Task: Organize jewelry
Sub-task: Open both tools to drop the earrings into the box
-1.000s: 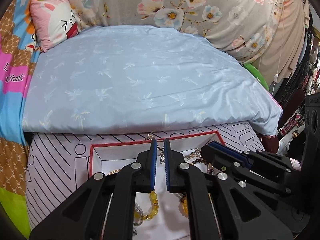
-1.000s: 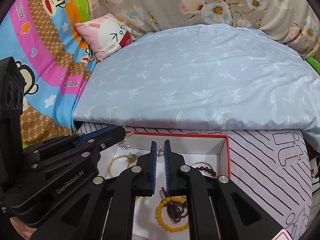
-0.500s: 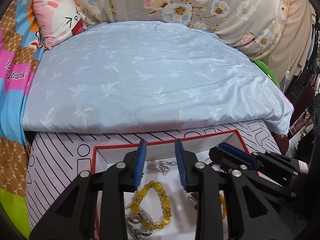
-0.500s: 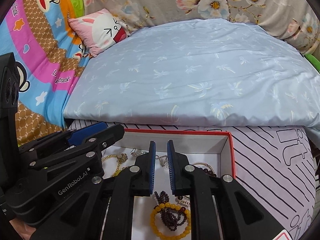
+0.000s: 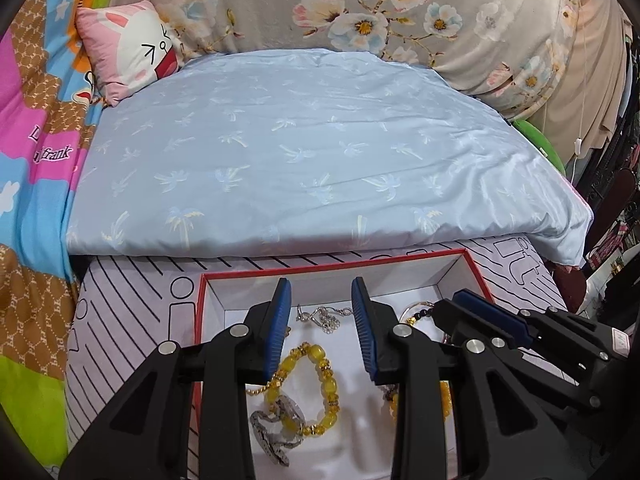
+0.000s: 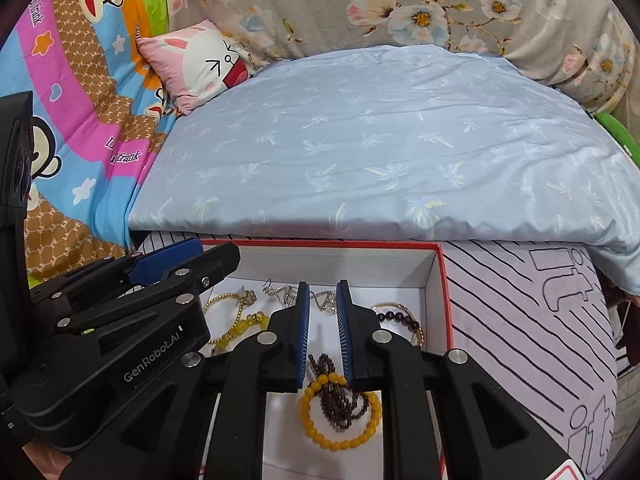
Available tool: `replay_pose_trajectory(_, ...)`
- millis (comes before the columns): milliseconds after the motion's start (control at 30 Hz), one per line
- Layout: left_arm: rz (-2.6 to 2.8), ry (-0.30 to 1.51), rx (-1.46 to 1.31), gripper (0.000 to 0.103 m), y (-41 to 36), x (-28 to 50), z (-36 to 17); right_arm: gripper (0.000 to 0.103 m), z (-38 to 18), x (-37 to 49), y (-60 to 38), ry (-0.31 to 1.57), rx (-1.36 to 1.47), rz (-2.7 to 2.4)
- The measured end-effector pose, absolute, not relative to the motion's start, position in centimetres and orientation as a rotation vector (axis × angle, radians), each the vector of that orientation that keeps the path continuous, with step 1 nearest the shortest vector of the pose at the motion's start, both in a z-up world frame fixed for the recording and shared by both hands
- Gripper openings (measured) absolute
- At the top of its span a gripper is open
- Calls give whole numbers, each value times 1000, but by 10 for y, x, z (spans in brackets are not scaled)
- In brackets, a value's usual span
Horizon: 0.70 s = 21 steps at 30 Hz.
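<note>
In the left wrist view, the left gripper (image 5: 321, 300) reaches forward over the red-rimmed white box (image 5: 332, 266), its blue pads spread wide and holding nothing. Just beyond and between the pads a silver chain (image 5: 322, 317) lies on the box floor; nearer the camera, between the two black fingers, sits a chunky yellow bead bracelet (image 5: 320, 384) with a silver watch-like band (image 5: 276, 428) overlapping its near side. To the right of the tongs the right gripper (image 5: 492, 312) enters the same box from the side, and whether it is spread or closed cannot be told from here; a thin bangle with dark beads (image 5: 420, 310) lies just at its tip. The box rests on a pale lilac sheet with black line drawings (image 5: 132, 312), which shows bare on the left of the box. Beyond the far box wall a light blue quilt (image 5: 304, 160) covers the bed, with a pink rabbit cushion (image 5: 132, 48) at the far left. In the right wrist view, the right gripper (image 6: 322, 296) points into the box (image 6: 446, 300) with a narrow gap between its pads, gripping nothing. Between its fingers near the camera lie an orange-yellow bead bracelet (image 6: 340, 436) and a dark brown bead strand (image 6: 340, 392) tangled together; the silver chain (image 6: 280, 292) lies just beyond the pads. The left gripper (image 6: 180, 264) hangs over the left box wall. To the right of the tongs the lilac sheet (image 6: 540, 340) lies open beyond the red rim.
</note>
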<state>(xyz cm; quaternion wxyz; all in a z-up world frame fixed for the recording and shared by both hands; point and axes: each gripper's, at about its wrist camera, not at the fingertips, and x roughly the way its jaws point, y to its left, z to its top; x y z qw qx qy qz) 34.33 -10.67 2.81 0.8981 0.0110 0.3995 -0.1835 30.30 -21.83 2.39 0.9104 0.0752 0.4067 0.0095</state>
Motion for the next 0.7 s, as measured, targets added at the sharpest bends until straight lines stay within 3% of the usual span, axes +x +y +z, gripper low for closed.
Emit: replay_pose_trajectory(700,-306,804,75,30,-95,253,50,35,44,204,-208,804,148,-91)
